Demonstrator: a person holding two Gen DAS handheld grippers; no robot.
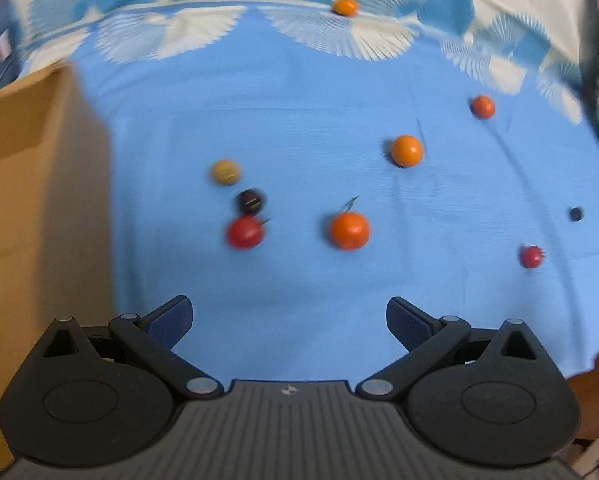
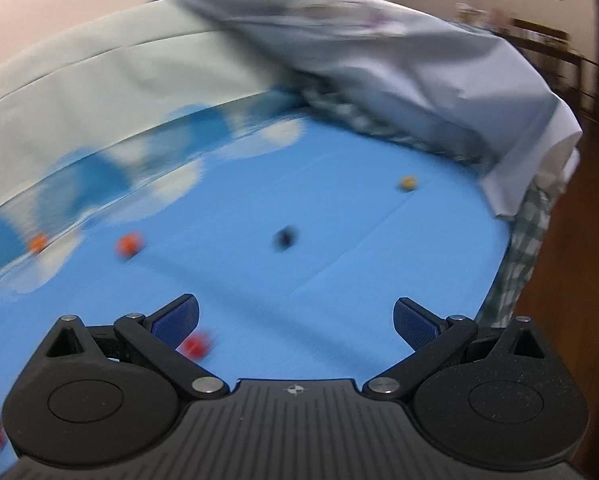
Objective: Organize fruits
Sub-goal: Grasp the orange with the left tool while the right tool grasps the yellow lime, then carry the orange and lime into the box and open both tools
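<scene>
Several small fruits lie scattered on a blue cloth (image 1: 299, 120). In the left wrist view, a red fruit (image 1: 245, 232), a dark fruit (image 1: 251, 201) and a tan fruit (image 1: 224, 171) cluster left of centre; an orange fruit (image 1: 349, 230) lies ahead, another orange (image 1: 406, 150) farther right. My left gripper (image 1: 289, 320) is open and empty, short of them. My right gripper (image 2: 295, 322) is open and empty over the cloth; a red fruit (image 2: 196, 346) lies beside its left finger, a dark fruit (image 2: 285, 237) and a tan fruit (image 2: 408, 183) ahead.
A cardboard box (image 1: 39, 220) stands at the left. More fruits lie at the far orange (image 1: 345, 5), red-orange (image 1: 482, 106), red (image 1: 531, 256) and dark (image 1: 575, 213) spots. Grey bedding (image 2: 379, 60) is heaped at the back right; the cloth's edge (image 2: 507, 264) drops off at right.
</scene>
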